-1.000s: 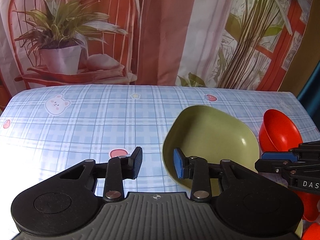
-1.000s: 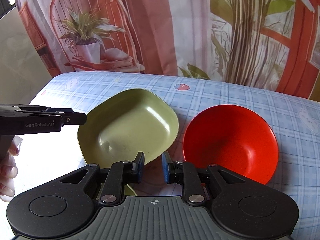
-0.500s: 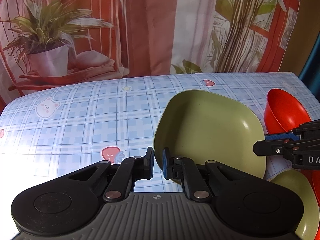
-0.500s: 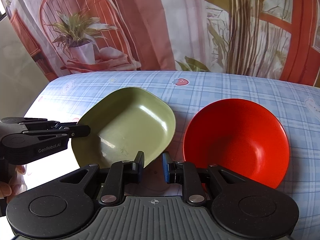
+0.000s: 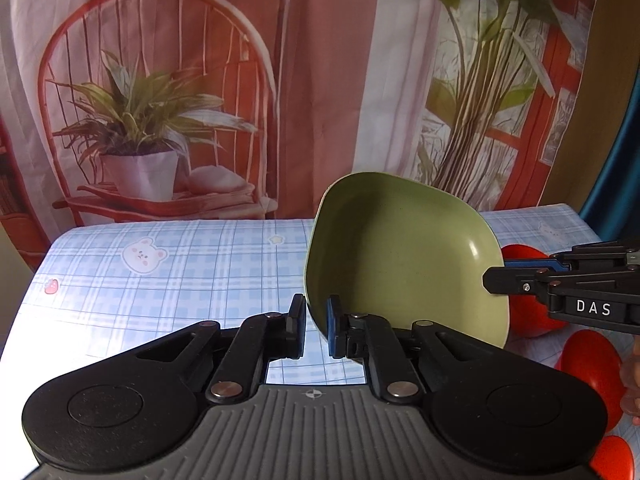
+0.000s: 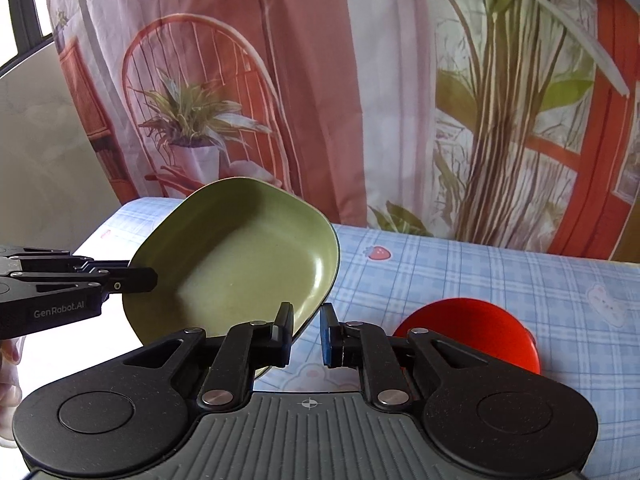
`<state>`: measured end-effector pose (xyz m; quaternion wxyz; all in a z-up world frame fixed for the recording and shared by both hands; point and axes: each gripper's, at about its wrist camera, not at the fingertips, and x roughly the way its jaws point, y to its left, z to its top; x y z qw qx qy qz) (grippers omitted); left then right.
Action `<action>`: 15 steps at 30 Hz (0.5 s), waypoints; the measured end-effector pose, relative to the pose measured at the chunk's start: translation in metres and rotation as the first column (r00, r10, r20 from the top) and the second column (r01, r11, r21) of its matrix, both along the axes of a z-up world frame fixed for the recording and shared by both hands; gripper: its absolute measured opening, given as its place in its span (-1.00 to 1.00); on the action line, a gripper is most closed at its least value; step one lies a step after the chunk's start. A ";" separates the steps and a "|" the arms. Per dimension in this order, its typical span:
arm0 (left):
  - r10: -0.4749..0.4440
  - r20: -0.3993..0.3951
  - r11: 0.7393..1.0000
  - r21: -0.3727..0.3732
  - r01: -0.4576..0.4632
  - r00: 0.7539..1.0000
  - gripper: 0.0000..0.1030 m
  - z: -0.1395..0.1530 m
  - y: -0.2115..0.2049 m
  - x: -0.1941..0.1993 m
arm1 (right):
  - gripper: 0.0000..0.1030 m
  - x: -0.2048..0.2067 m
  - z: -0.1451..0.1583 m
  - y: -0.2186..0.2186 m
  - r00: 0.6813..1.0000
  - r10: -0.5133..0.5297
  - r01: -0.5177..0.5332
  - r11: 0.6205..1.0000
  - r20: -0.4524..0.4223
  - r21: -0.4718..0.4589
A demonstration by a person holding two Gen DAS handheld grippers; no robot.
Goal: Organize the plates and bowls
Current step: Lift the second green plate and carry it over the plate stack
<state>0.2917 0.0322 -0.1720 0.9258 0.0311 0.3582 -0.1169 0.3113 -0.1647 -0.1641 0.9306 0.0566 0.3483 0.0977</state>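
My left gripper (image 5: 316, 330) is shut on the near rim of a green squarish plate (image 5: 404, 256) and holds it tilted up above the table. The same plate (image 6: 240, 264) shows in the right wrist view, with the left gripper (image 6: 136, 280) clamped on its left edge. My right gripper (image 6: 306, 336) is nearly shut with nothing between its fingers, just beside the plate's right rim. It shows from the side in the left wrist view (image 5: 492, 280). A red bowl (image 6: 480, 328) sits on the table behind the right finger.
The table has a blue checked cloth (image 5: 180, 272) with bear and strawberry prints. More red bowls (image 5: 592, 364) lie at the right in the left wrist view. A printed curtain (image 6: 360, 80) hangs behind the table.
The left gripper has closed on the green plate's rim and lifted it off the table, tilting it upward. The right gripper has risen with it and stayed nearly shut.
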 end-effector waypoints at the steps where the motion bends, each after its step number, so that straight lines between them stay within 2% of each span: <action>1: -0.003 0.006 1.000 0.002 0.003 1.000 -0.76 0.005 -0.001 -0.004 | -0.75 -0.004 0.005 0.001 1.000 -0.002 0.002 1.000 0.013 -0.007; 5: -0.015 0.016 1.000 -0.002 0.015 1.000 -0.74 0.019 -0.004 -0.025 | -0.77 -0.022 0.024 0.003 0.998 -0.003 0.005 1.000 0.063 -0.024; 8: -0.024 -0.005 0.999 -0.028 0.024 1.000 -0.71 0.022 -0.002 -0.041 | -0.79 -0.037 0.033 0.002 0.997 0.002 0.001 0.999 0.079 -0.035; 15: -0.036 -0.079 0.997 -0.073 0.030 0.996 -0.69 0.005 -0.005 -0.078 | -0.80 -0.080 0.033 0.014 0.997 -0.008 0.015 0.996 0.081 -0.093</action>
